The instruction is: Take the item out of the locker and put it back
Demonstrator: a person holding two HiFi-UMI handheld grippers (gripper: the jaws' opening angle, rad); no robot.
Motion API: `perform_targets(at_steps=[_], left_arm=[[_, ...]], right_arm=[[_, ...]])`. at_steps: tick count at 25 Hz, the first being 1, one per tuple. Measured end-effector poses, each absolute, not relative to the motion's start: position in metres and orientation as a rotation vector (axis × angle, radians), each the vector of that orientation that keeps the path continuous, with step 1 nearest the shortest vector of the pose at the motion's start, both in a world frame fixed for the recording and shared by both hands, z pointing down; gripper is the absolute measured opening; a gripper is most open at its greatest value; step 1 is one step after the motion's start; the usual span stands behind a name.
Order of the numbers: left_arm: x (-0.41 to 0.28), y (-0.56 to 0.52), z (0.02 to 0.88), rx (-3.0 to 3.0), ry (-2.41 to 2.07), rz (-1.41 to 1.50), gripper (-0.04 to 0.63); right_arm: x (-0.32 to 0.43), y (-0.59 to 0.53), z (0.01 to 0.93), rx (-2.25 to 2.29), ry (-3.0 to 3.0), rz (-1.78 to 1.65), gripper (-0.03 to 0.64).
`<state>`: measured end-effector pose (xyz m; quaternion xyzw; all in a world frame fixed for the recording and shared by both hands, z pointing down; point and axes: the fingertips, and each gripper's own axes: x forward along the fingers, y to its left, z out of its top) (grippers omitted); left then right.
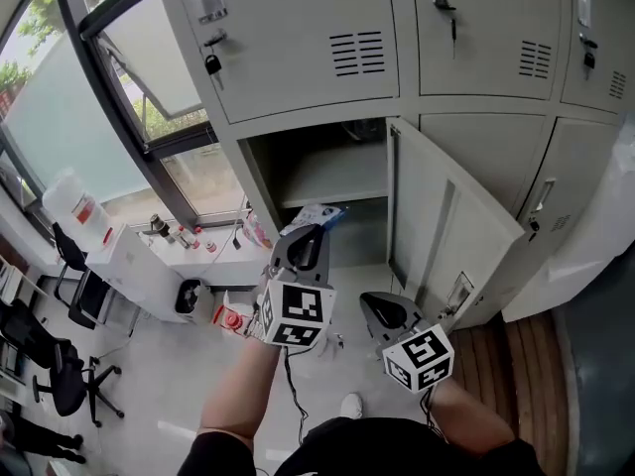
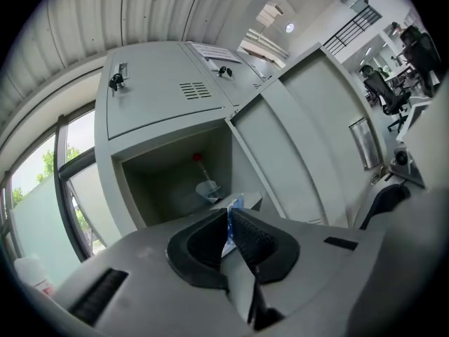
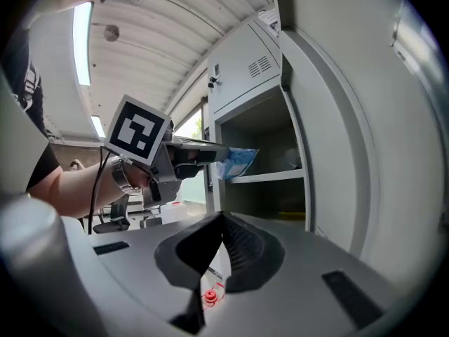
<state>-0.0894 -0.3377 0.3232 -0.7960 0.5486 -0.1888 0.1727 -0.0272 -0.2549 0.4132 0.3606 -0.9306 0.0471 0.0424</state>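
Note:
The locker [image 1: 327, 172] stands open, its door [image 1: 446, 236] swung out to the right. My left gripper [image 1: 310, 234] is shut on a thin blue-and-white packet [image 1: 319, 214], held just in front of the opening at shelf height. From the left gripper view the packet [image 2: 235, 203] pokes up between the shut pads of the left gripper [image 2: 230, 220]. A red-topped item [image 2: 205, 182] sits deep inside the compartment. My right gripper [image 1: 382, 310] hangs lower, near the door's foot, shut and empty. In the right gripper view, that gripper [image 3: 223, 223] faces the packet [image 3: 238, 161] and the shelf [image 3: 270, 177].
Closed lockers with keys [image 1: 453, 13] sit above and to the right. A tilted window [image 1: 149, 77] is at left, with a white table [image 1: 213, 256] holding small bottles and a red-and-white carton [image 1: 234, 319]. Office chairs [image 1: 60, 375] stand at lower left.

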Motion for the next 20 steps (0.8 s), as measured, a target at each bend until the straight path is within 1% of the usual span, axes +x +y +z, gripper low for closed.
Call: perform_targets(at_steps=[10, 20], left_arm=[[-0.085, -0.413, 0.313, -2.283, 1.431, -0.497, 0.028], [-0.087, -0.471, 0.324, -2.326, 1.453, -0.518, 0.028]], right_arm=[[-0.015, -0.291, 0.414, 1.326, -2.737, 0.132, 0.052], [-0.011, -0.307, 0.421, 1.410, -2.667, 0.150, 0.052]])
